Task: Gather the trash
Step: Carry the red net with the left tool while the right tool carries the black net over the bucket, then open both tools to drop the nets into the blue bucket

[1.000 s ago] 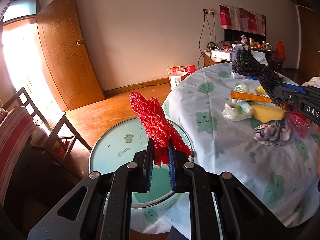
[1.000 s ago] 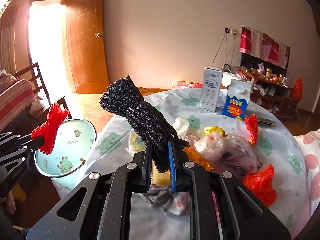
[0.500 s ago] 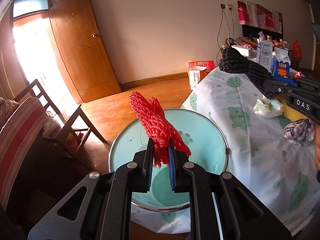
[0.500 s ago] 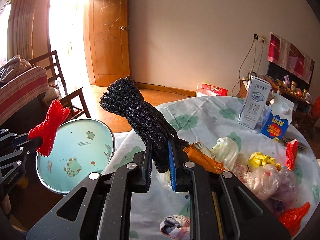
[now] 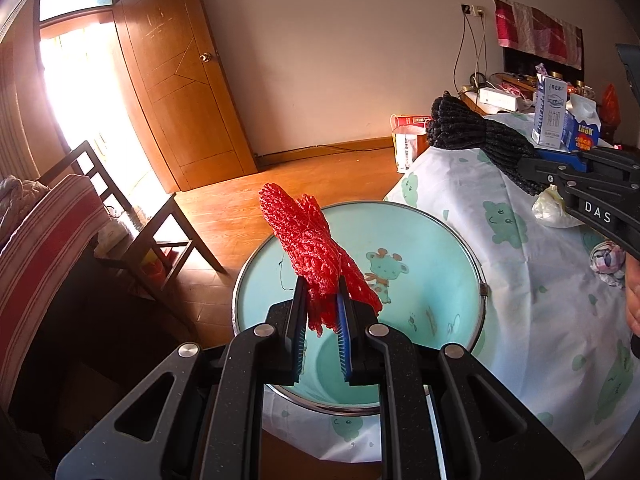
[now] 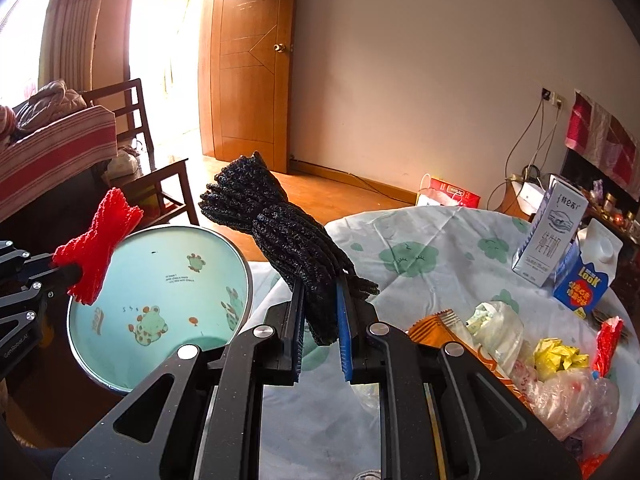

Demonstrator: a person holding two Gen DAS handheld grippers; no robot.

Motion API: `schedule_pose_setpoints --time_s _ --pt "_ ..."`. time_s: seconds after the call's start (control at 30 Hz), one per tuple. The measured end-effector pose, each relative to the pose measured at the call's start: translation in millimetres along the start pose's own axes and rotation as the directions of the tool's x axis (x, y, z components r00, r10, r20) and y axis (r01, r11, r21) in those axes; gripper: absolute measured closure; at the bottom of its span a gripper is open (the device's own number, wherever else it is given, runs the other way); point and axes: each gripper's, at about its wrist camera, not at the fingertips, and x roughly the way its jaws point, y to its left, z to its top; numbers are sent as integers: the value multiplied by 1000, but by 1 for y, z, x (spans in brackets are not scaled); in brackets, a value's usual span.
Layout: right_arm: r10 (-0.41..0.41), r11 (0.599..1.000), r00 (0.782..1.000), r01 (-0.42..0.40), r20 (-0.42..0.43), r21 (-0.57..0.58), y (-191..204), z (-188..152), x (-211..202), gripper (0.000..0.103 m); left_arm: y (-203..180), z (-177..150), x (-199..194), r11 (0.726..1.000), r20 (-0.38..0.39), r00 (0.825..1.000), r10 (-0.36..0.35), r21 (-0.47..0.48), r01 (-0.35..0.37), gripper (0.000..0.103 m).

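My left gripper [image 5: 322, 308] is shut on a red foam net sleeve [image 5: 308, 244], held above the mouth of a pale green bin [image 5: 440, 236] printed with cartoon animals. From the right wrist view the same red net [image 6: 96, 248] hangs over the bin's rim [image 6: 240, 256] at the left. My right gripper [image 6: 320, 304] is shut on a black foam net sleeve [image 6: 276, 228], above the table's left edge beside the bin. In the left wrist view that black net [image 5: 476, 136] sticks out to the upper right of the bin.
A round table with a frog-print cloth [image 6: 420, 256] carries two milk cartons [image 6: 552, 236], an orange wrapper [image 6: 436, 328], crumpled plastic bags [image 6: 568, 396] and yellow paper [image 6: 556, 356]. A wooden chair [image 5: 160, 220] and striped sofa [image 5: 48, 248] stand left of the bin.
Both grippers swung left toward the bin with their nets still gripped. The bin now fills the middle of the left wrist view, and the table trash has slid to the right.
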Motion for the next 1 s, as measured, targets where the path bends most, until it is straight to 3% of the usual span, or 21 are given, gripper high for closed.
schedule_pose_setpoints --time_s 0.8,0.93,1.0 --pt "31 998 999 -32 -17 -53 12 1 5 87 5 0 5 1000 -15 1000 -10 -15 10 88" --pt "64 994 998 -66 -27 -82 17 1 6 82 6 0 4 1000 -12 1000 -12 -20 12 82" --pt "73 992 997 -76 -24 -98 20 1 6 72 6 1 3 1000 -9 1000 -14 -17 14 68"
